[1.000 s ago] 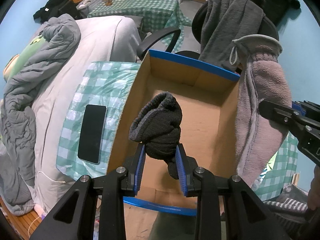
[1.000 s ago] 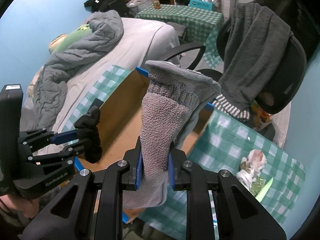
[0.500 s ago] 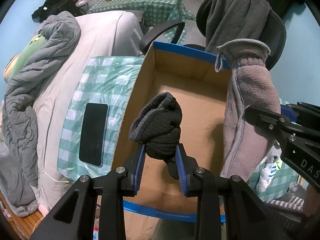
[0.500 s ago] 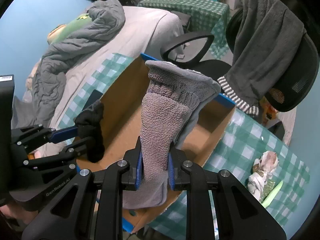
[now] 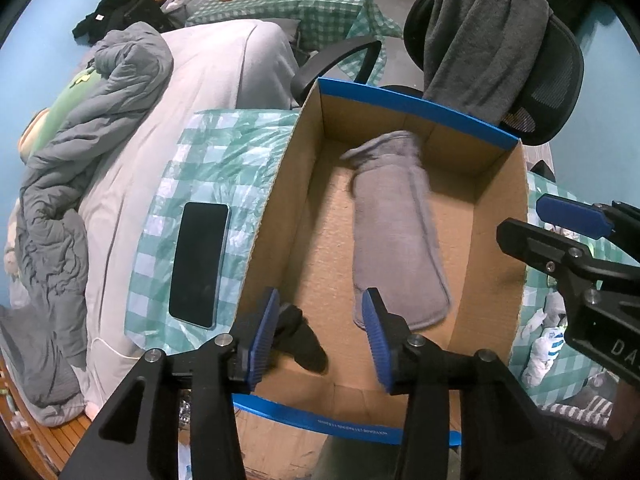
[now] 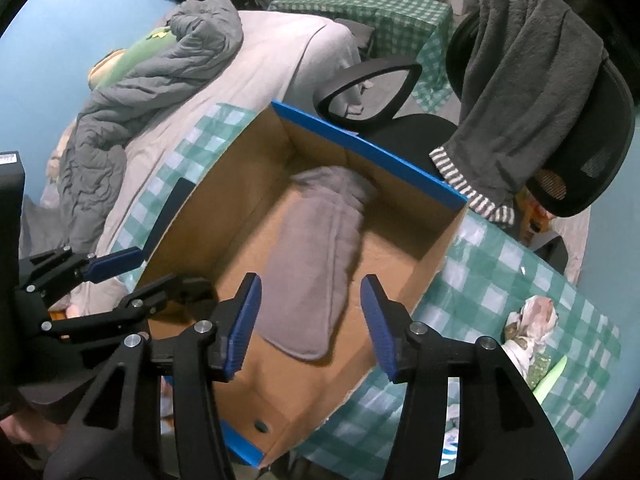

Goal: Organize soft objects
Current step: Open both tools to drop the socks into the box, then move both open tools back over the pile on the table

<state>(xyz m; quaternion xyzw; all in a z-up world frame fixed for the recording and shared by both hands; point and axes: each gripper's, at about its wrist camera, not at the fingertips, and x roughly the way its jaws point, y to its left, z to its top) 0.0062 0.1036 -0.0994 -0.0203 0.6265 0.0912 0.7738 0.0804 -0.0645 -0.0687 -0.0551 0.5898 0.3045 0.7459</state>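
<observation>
both grippers, left gripper (image 5: 320, 332) and right gripper (image 6: 310, 314), gape wide and empty over the cardboard box (image 5: 496, 240); grey sock (image 5: 394, 236) lies inside, black sock (image 5: 302, 338) near the left wall. risk: a lowered finger may snag the fabric.

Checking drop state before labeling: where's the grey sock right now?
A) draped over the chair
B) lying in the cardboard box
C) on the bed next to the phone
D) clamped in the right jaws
B: the grey sock lies flat on the floor of the box, and the right gripper above it has its jaws spread with nothing between them.
</observation>
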